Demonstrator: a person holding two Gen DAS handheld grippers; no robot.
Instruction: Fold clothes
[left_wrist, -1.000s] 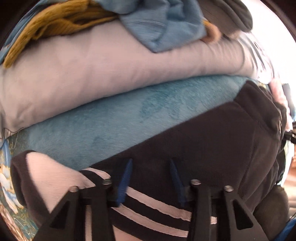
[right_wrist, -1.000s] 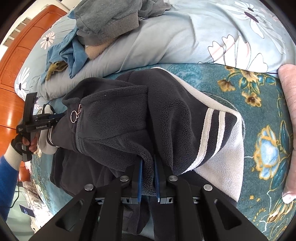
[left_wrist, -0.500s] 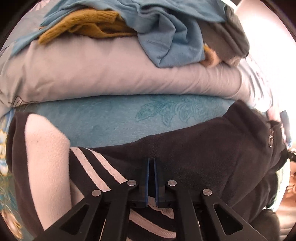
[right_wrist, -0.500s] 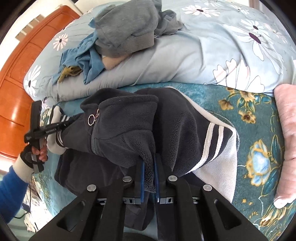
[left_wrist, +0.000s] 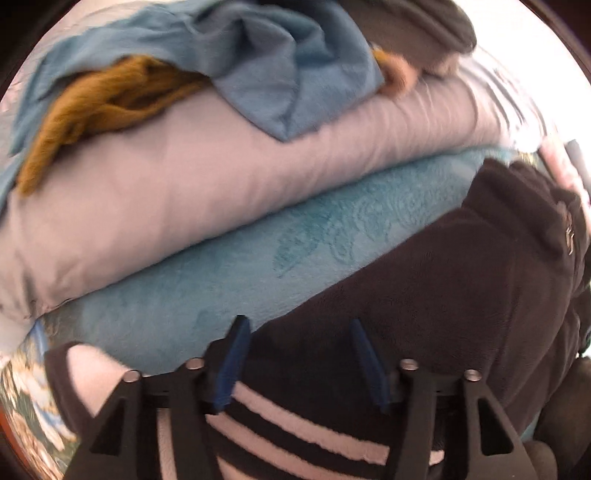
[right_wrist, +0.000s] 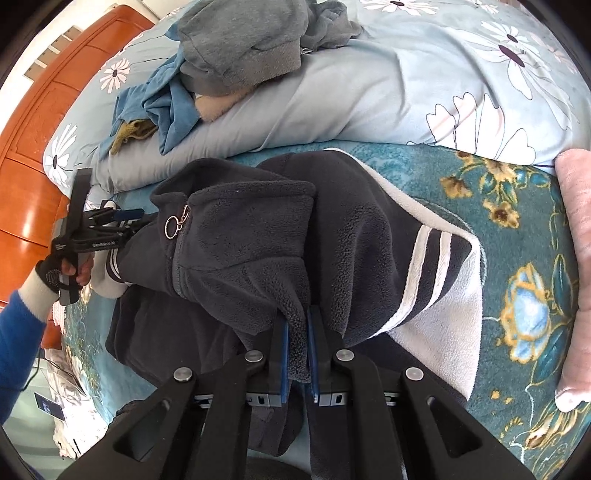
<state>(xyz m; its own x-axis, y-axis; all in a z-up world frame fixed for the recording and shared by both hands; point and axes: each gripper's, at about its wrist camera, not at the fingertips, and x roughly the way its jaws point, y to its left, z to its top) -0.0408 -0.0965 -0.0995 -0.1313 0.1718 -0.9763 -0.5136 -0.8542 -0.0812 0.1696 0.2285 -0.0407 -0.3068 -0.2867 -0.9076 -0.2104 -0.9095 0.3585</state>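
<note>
1. The bed (right_wrist: 524, 266) carries a teal blanket with gold and blue flowers; a pale floral duvet (right_wrist: 461, 74) lies along its far side, and an orange wooden headboard (right_wrist: 33, 155) stands at the left of the right wrist view.
2. A dark grey fleece jacket (right_wrist: 240, 243), with white stripes at its cuff and a white lining, lies bunched across the middle of the blanket, zip ring facing up.
3. A pale grey pillow (left_wrist: 192, 192) lies just beyond the jacket, bearing a heap of other clothes: a grey garment (right_wrist: 240, 40), a blue one (left_wrist: 295, 74) and a mustard knit (left_wrist: 103, 99).
4. The right tool (right_wrist: 297, 332) is clamped on a hanging fold of the jacket, blue pads pressing the fleece from both sides.
5. The left tool (left_wrist: 299, 354) hovers over the striped sleeve, its jaws opening; the fleece lies below the gap, and the pads press on nothing.
6. A gloved hand (right_wrist: 62, 273) with a blue sleeve holds the left tool at the jacket's far end.
</note>
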